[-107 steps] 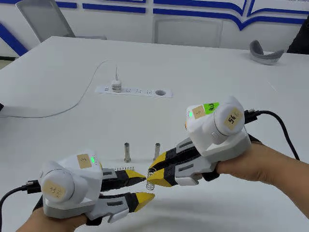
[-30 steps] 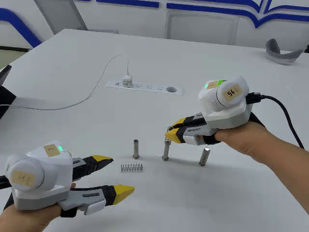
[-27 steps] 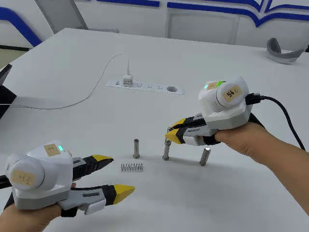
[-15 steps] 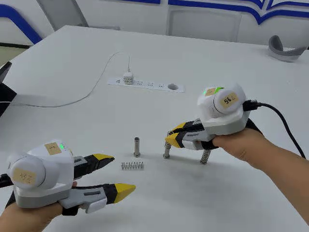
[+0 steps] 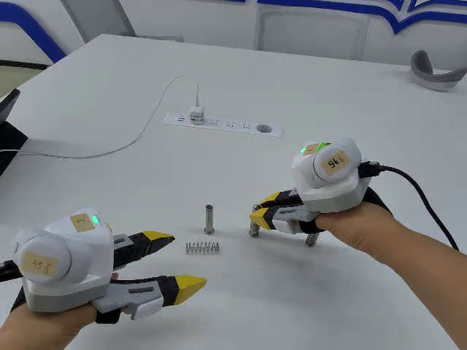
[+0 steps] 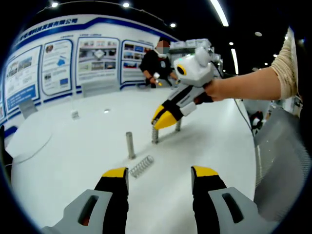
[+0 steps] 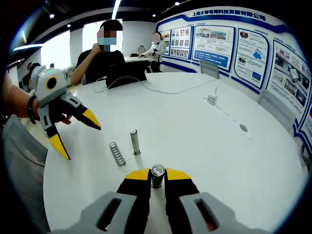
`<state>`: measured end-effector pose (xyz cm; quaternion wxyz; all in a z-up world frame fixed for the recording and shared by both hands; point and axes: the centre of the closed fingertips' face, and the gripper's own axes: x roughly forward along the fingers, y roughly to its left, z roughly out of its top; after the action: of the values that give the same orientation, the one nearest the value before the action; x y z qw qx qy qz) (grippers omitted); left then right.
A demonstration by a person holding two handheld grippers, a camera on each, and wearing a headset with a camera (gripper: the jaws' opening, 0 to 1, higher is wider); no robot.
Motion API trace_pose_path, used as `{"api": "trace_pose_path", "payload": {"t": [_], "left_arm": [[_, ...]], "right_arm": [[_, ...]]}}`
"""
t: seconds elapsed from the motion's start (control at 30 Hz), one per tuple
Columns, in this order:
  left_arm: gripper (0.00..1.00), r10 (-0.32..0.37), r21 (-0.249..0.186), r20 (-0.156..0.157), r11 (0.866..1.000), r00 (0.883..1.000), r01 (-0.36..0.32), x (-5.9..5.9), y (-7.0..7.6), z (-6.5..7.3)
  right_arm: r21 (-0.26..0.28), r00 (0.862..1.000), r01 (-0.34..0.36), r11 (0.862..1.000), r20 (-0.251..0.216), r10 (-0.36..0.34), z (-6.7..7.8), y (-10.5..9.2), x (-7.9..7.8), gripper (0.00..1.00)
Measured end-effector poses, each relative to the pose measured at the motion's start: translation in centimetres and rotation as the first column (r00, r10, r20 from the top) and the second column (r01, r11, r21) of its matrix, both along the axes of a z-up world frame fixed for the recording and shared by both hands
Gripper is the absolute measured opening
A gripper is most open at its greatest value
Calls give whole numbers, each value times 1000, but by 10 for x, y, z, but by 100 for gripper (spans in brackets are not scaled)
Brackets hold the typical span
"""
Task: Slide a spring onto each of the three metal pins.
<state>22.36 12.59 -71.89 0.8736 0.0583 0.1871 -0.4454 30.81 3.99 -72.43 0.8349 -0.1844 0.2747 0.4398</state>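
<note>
Three short metal pins stand in a row on the white table (image 5: 109, 168). The left pin (image 5: 209, 219) (image 6: 130, 145) (image 7: 134, 141) is bare. My right gripper (image 5: 257, 215) (image 7: 157, 176) is shut on a spring (image 6: 155, 134) (image 7: 157, 171) low on the middle pin. Behind that gripper, the right pin (image 5: 311, 238) (image 6: 178, 126) carries a spring. A loose spring (image 5: 202, 248) (image 6: 142, 165) (image 7: 117, 153) lies flat in front of the bare pin. My left gripper (image 5: 175, 261) (image 6: 161, 171) is held open at the near left, nothing between its jaws.
A white power strip (image 5: 222, 124) with a plug (image 5: 195, 114) and a cable running left lies further back. A grey curved object (image 5: 438, 73) rests at the far right. Seated people (image 7: 109, 53) are at another table beyond.
My right gripper has carried a spring from beside the left gripper to the middle pin and has now sunk lower along it. The left gripper has stayed open and nearly still.
</note>
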Motion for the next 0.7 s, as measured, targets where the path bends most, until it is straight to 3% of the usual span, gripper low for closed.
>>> {"api": "trace_pose_path", "payload": {"t": [0.23,0.7], "left_arm": [[52,0,-1,-3,1000,1000,0,0,0,0],[52,-5,-2,-1,1000,1000,5,0,-1,0]], "right_arm": [[-6,1000,15,1000,-15,-15,-8,-2,0,12],[-21,1000,19,1000,-14,-19,-9,-6,-4,14]]}}
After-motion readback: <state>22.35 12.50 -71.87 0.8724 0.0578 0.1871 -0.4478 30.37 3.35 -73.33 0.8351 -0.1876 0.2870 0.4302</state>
